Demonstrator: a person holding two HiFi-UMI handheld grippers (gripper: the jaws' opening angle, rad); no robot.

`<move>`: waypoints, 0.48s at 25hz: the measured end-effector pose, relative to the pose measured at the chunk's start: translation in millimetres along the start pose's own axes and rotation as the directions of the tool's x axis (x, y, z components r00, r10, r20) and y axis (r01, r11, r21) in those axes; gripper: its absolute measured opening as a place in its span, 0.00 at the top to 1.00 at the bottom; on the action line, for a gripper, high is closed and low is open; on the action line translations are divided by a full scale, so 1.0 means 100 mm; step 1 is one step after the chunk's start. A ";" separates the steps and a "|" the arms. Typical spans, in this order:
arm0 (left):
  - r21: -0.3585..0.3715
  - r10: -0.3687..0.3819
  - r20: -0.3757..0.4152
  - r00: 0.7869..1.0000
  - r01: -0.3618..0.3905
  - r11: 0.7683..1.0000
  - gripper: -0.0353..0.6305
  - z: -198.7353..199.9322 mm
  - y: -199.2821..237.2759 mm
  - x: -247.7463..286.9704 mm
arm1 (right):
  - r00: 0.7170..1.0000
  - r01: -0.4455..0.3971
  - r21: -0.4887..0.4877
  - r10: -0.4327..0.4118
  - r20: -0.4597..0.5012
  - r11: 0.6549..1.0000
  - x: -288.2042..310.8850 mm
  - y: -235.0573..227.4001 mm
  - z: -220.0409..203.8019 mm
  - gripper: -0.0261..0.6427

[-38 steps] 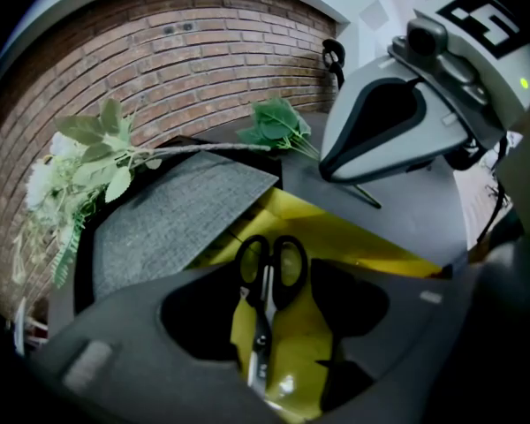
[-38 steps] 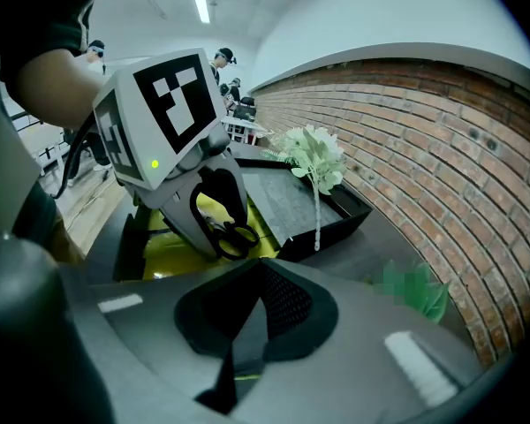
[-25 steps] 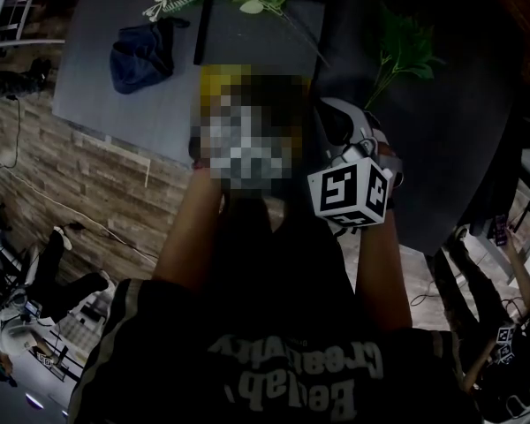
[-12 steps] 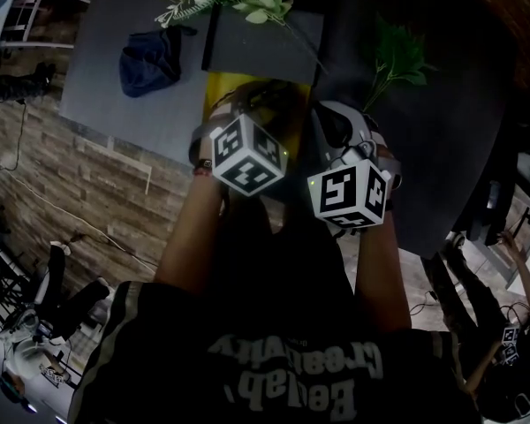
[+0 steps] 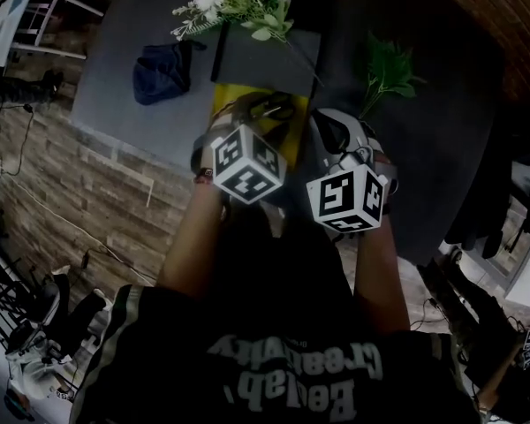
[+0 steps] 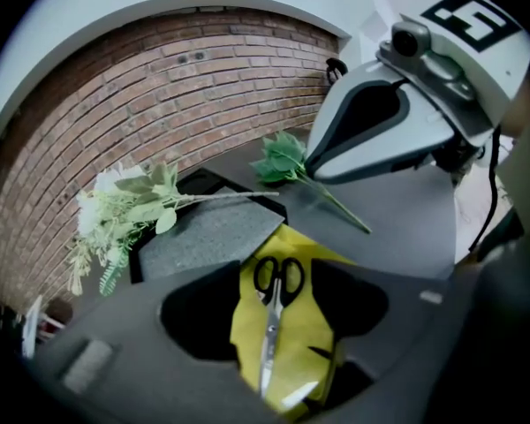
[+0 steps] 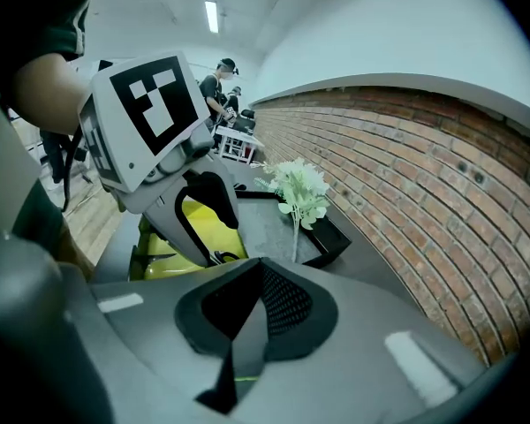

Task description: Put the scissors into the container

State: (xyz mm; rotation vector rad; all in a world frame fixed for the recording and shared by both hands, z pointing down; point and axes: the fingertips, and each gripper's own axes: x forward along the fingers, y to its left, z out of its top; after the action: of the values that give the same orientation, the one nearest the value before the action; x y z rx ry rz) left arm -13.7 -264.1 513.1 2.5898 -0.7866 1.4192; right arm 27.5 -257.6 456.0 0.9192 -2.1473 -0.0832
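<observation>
- Scissors (image 6: 274, 316): black loop handles, bright steel blades shut together into one narrow strip.
- Flat on a yellow sheet (image 6: 305, 325) near the front edge of the dark grey desk (image 6: 397, 228), just short of the black tray (image 7: 331, 241) and not inside it.
- Tray shallow and square-cornered, filled by a grey textured pad (image 6: 203, 232). A spray of white flowers (image 6: 115, 206) at its far side, one thin stem reaching across the pad.
- Handles toward the tray, blade tips back toward the person. Long axis roughly in line with the left gripper's own line of sight, slightly tilted.
- Left gripper (image 6: 281, 290) low over the yellow sheet, fingers (image 6: 194, 276) well apart and holding nothing. Scissors visible in the gap between them; cannot tell whether either finger touches them.
- Right gripper (image 7: 258, 276) just beside the left one, over the desk, fingers (image 7: 287, 303) pressed together with nothing between.
- Elsewhere on the desk: a green leafy sprig (image 6: 287, 162) to the right of the tray, a dark blue cloth (image 5: 163, 69) well to its left.
- Brick wall (image 6: 159, 87) behind the desk.
</observation>
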 end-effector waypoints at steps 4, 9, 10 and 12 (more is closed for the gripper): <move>-0.006 0.019 0.016 1.000 -0.019 1.000 0.56 0.07 0.01 -0.11 | 1.000 0.006 -0.011 -0.006 0.013 1.000 -0.07 -0.03 0.06 0.95; -0.005 0.040 0.027 0.999 -0.040 0.999 0.56 0.14 0.03 -0.25 | 0.999 0.018 -0.018 -0.017 0.034 1.000 -0.17 -0.10 0.14 0.95; -0.006 0.050 0.033 0.998 -0.049 0.999 0.56 0.16 0.05 -0.28 | 0.999 0.021 -0.020 -0.020 0.040 1.000 -0.19 -0.11 0.16 0.95; -0.012 0.070 0.051 0.996 -0.069 0.998 0.56 0.21 0.08 -0.34 | 0.998 0.027 -0.027 -0.026 0.048 0.999 -0.22 -0.15 0.20 0.95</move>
State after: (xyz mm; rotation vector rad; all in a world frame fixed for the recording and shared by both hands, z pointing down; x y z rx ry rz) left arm -16.2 -264.7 472.1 2.6255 -0.8966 1.3672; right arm 31.5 -259.1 422.9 0.9383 -2.1730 -0.1494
